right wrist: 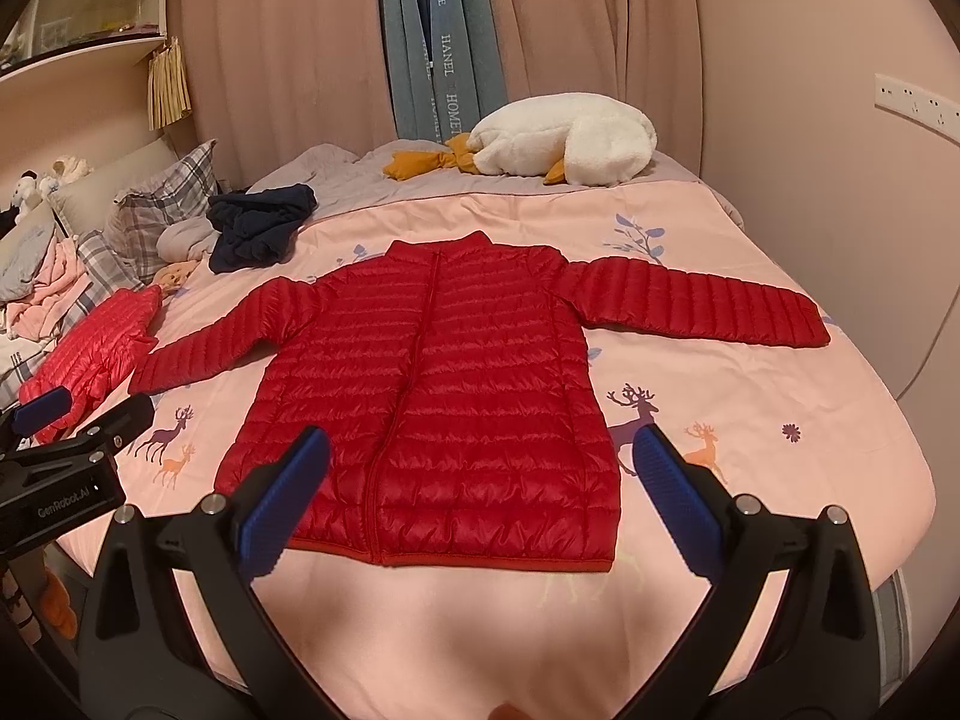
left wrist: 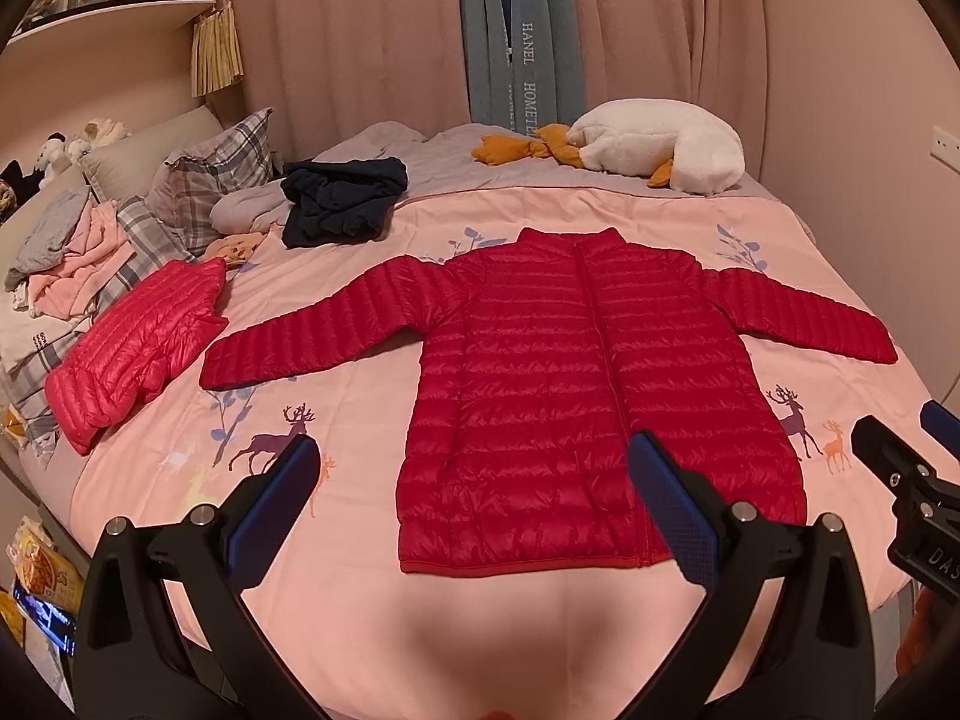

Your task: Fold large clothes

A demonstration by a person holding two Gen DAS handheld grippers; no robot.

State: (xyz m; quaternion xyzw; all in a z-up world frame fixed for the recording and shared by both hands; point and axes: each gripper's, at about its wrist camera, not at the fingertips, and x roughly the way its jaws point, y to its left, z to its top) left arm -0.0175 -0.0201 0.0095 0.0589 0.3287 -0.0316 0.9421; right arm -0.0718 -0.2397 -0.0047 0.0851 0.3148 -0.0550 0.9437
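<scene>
A red quilted puffer jacket (left wrist: 576,384) lies flat on the pink bedspread (left wrist: 360,570), front up, zipped, both sleeves spread out; it also shows in the right wrist view (right wrist: 438,396). My left gripper (left wrist: 474,498) is open and empty, held above the jacket's hem near the front of the bed. My right gripper (right wrist: 480,492) is open and empty, also above the hem. Each gripper shows at the edge of the other's view: the right gripper (left wrist: 912,456), the left gripper (right wrist: 66,420).
A folded pink-red puffer jacket (left wrist: 132,348) lies left of the red one. A dark navy garment (left wrist: 336,198), plaid pillows (left wrist: 210,174) and piled clothes (left wrist: 72,252) sit at the back left. A white plush goose (left wrist: 654,144) lies at the far edge.
</scene>
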